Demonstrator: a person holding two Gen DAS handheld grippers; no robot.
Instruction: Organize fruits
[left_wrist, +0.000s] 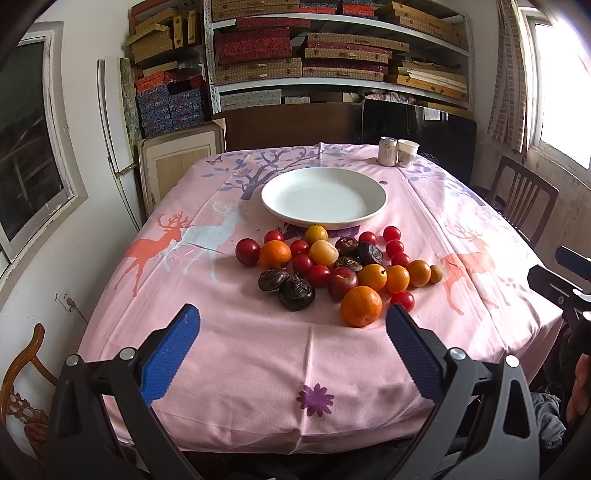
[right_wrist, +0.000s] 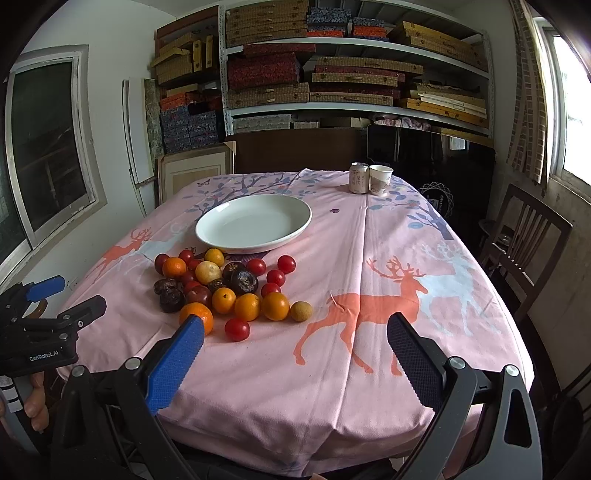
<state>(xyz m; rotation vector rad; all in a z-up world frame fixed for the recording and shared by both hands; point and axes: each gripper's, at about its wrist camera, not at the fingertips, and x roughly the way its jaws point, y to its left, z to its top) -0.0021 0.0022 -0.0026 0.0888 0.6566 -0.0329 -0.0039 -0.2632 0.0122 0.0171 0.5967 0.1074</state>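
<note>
Hovering wide open and empty at the table's near edge (left_wrist: 258, 424), left gripper (left_wrist: 291, 339) and right gripper (right_wrist: 295, 347) face bare cloth.

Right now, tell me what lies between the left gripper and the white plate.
The fruit pile lies between the left gripper and the plate, on the pink tablecloth. The left wrist view shows it best.

You're in a lived-in home room that doubles as storage. A dining table (right_wrist: 369, 332) under a pink deer-print cloth (left_wrist: 229, 354) stands before metal shelves (right_wrist: 354, 107) stacked with flat patterned boxes (left_wrist: 255, 48). A wooden chair (right_wrist: 524, 236) sits beside the table, with windows (left_wrist: 29, 140) on both side walls.
</note>
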